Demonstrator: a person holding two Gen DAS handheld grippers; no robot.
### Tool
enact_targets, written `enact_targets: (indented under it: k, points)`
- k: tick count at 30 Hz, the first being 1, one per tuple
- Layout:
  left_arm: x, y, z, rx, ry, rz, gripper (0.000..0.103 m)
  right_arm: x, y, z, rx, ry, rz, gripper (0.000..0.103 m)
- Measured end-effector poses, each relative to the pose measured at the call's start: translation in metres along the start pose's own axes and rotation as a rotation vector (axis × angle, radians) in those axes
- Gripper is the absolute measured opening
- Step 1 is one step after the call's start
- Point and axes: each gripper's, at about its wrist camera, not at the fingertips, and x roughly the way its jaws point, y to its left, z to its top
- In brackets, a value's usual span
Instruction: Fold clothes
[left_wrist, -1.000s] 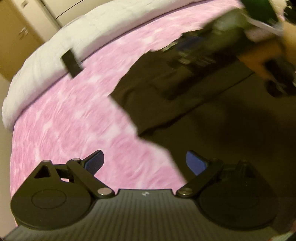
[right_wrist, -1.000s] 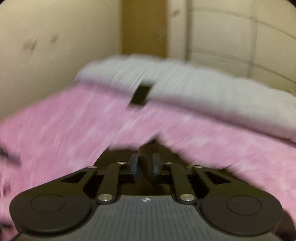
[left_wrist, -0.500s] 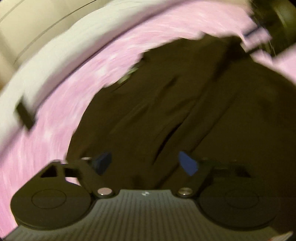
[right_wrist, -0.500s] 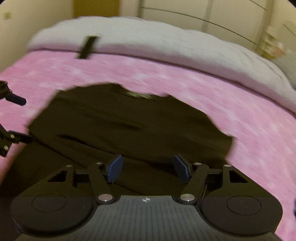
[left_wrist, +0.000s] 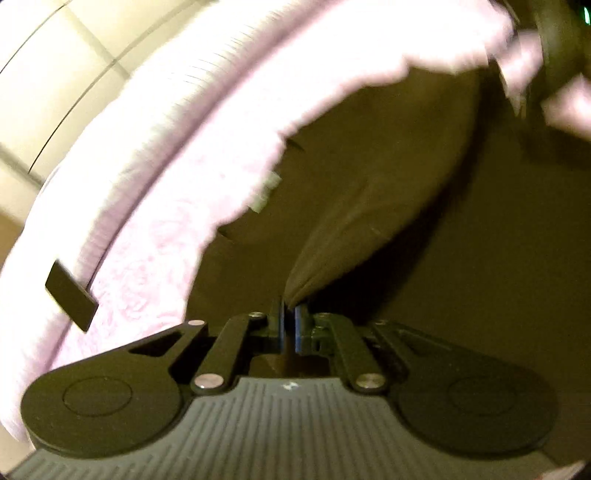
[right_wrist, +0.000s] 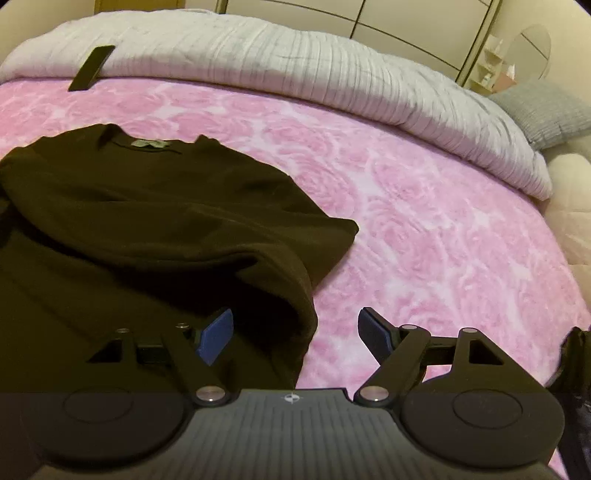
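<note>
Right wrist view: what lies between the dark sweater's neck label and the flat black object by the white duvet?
Only bare pink blanket lies between the neck label and the flat black object, in the right wrist view.

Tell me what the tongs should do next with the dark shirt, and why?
Probably the left tongs, shut on a pinch of the dark shirt, should carry that fold across the shirt's body and lay it flat. The cloth rises in a taut ridge from the tongs, the right tongs are open holding nothing, and the shirt lies on the pink blanket.
</note>
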Motion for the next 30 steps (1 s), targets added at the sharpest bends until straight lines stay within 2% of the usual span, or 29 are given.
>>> enact_targets:
  k: [3, 6, 7, 10, 12, 14, 16, 18, 22, 26, 30]
  points:
    - [-0.022, 0.010, 0.003, 0.015, -0.045, 0.054, 0.003, 0.024, 0.000, -0.001, 0.007, -0.008, -0.017, 0.076]
    - [-0.021, 0.004, -0.019, 0.096, 0.023, 0.117, 0.003, 0.043, -0.005, -0.003, 0.034, -0.010, -0.049, 0.066]
    - [-0.015, 0.000, -0.030, 0.129, 0.065, 0.118, 0.003, 0.044, -0.011, -0.005, 0.049, -0.010, -0.078, 0.065]
    - [0.007, -0.024, -0.057, 0.208, 0.158, 0.058, 0.003, 0.044, -0.021, -0.017, 0.030, -0.005, -0.128, 0.066]
    - [0.013, -0.040, -0.066, 0.257, 0.172, 0.033, 0.003, 0.039, -0.022, -0.021, 0.004, -0.020, -0.123, 0.069]
    - [0.014, -0.052, -0.070, 0.254, 0.181, 0.030, 0.003, 0.034, -0.024, -0.023, -0.007, -0.035, -0.122, 0.068]
    - [0.017, -0.059, -0.074, 0.259, 0.198, 0.039, 0.003, 0.029, -0.030, -0.019, 0.036, -0.049, -0.134, 0.069]
    - [0.023, -0.061, -0.078, 0.271, 0.210, 0.040, 0.004, 0.024, -0.037, -0.016, 0.080, -0.064, -0.147, 0.074]
    - [0.039, -0.060, -0.089, 0.330, 0.244, 0.053, 0.004, 0.035, -0.041, -0.023, 0.104, 0.029, -0.093, 0.076]
    - [0.034, -0.060, -0.099, 0.277, 0.276, 0.054, 0.008, 0.025, -0.040, -0.029, 0.087, 0.036, -0.090, 0.079]
    - [0.013, -0.054, -0.108, 0.161, 0.304, 0.062, 0.009, 0.014, -0.036, -0.039, 0.060, 0.083, -0.102, 0.083]
